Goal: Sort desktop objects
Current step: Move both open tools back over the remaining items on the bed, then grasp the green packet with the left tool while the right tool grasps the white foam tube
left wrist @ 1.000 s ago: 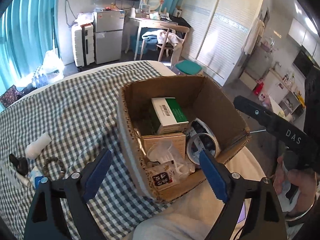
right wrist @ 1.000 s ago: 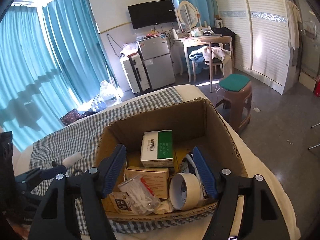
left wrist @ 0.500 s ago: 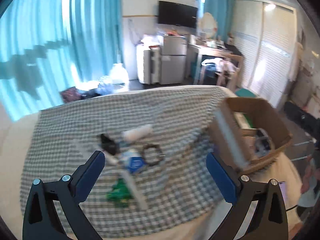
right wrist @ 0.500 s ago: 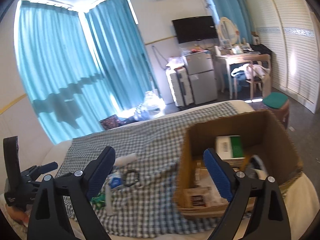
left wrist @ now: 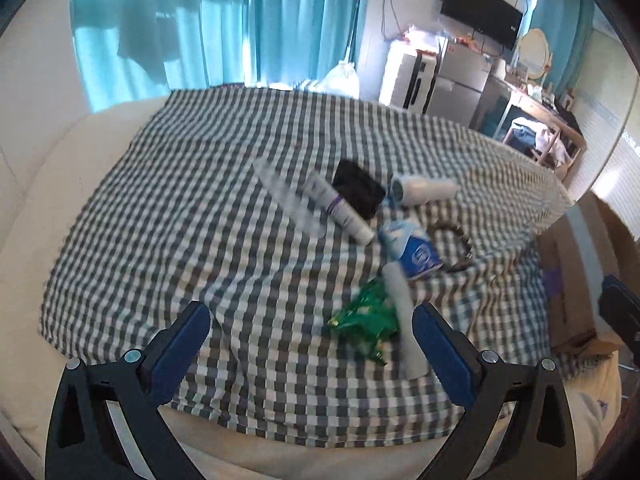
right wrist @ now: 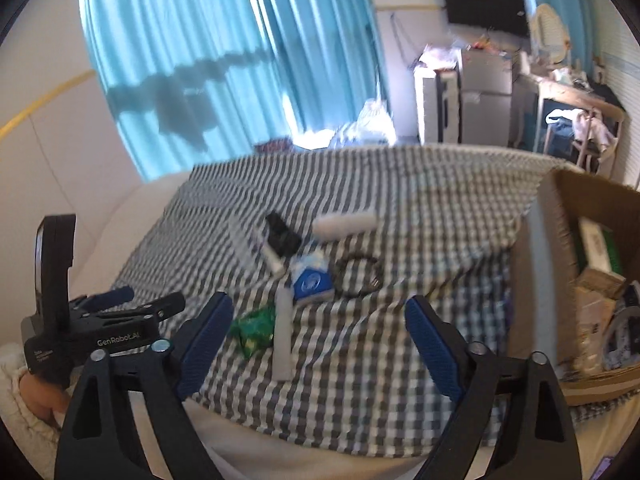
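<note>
Several loose things lie on the checked cloth (left wrist: 224, 216): a green wrapper (left wrist: 366, 320), a white stick (left wrist: 402, 316), a blue-and-white packet (left wrist: 414, 250), a purple-banded tube (left wrist: 340, 208), a black object (left wrist: 358, 194), a white roll (left wrist: 424, 189) and a beaded ring (left wrist: 456, 240). My left gripper (left wrist: 310, 320) hovers open just short of the wrapper, holding nothing. My right gripper (right wrist: 319, 310) is also open over the cloth; its jaws are closing with nothing between them. The wrapper (right wrist: 254, 328), stick (right wrist: 282, 332) and packet (right wrist: 310, 280) lie ahead of it.
The open cardboard box (right wrist: 540, 260), with small boxes and tape inside, stands at the right end of the cloth. My left gripper (right wrist: 156, 296) shows at the left in the right wrist view, in a hand. Curtains, a fridge and a desk stand beyond the bed.
Both views have swung left from the cardboard box to the loose objects on the cloth. Both grippers came lower and stand wider open than a second ago.
</note>
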Demonstrator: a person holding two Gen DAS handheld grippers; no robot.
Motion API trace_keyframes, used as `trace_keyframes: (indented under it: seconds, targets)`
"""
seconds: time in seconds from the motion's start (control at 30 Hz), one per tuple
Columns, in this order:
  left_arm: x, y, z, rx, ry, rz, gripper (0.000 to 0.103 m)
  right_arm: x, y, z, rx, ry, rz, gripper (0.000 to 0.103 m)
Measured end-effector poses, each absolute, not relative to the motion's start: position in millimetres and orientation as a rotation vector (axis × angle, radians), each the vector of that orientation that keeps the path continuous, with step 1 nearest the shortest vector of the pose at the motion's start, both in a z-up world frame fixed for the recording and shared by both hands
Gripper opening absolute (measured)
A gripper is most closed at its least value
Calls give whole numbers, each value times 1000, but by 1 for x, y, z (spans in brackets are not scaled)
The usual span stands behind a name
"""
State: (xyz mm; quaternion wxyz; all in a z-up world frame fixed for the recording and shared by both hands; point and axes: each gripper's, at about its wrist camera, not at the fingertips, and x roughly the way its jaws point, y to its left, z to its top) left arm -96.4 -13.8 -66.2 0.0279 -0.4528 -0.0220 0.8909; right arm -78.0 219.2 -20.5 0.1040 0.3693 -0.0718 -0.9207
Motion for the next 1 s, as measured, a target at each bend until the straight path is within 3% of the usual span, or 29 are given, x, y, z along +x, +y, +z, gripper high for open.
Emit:
trace_keyframes:
  seconds: [0.13,0.2,0.33,0.57,0.6,0.63,0.7,0.97,1.0]
  targets:
    - [-99,-9,-99,-1464,-35,2739,103,-99,199,-64,1247,-179,-2608,64]
    - [-101,-9,-110,-1480,-9,2732,103,-108,189,-87,1326,-153,-2544,61]
    - [-105,-13,-126,-1524,39,2739,103,-123,172,-127,1463,-93,-2436,60]
    - [-117,-24,-139,-1605,-81,2698,103,-150,148,-163,1552,-58,-2319,60]
    - [-118,-24,-141,-1611,-84,2690,103,-153,144,-169,1571,-34,-2311,54]
    - [-119,-24,-143,-1615,-85,2684,103,-154,142,-173,1575,7,-2332,32]
    - [-119,-21,-144,-1619,-79,2669,103,-153,143,-174,1552,59,-2364,23]
    - [-121,11,-146,-1465,-26,2558,103,-146,175,-151,1478,-71,-2460,20]
    - [-122,18,-148,-1438,4,2538,103,-145,179,-149,1474,-79,-2471,14]
